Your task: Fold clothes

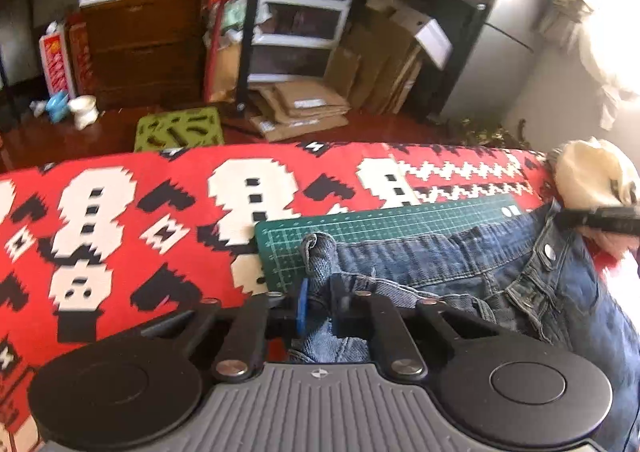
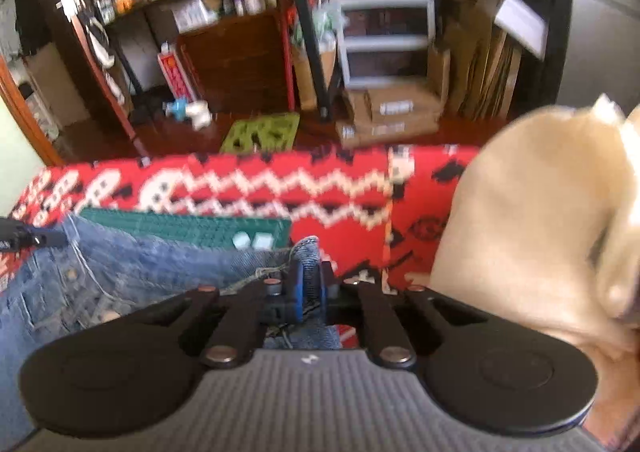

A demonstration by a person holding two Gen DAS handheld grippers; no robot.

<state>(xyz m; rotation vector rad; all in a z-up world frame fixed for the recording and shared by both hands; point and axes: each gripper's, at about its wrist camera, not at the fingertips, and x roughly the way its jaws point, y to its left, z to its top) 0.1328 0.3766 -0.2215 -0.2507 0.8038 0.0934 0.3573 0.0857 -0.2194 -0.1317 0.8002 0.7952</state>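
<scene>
Jeans (image 1: 460, 272), heavy limp denim over the green mat (image 1: 360, 220), hang pinched at waistband corners by left gripper (image 1: 320, 304) and right gripper (image 2: 310, 284); thick seams give secure hold.

text: none legible | box labels (image 2: 395, 107): blurred, unreadable
</scene>
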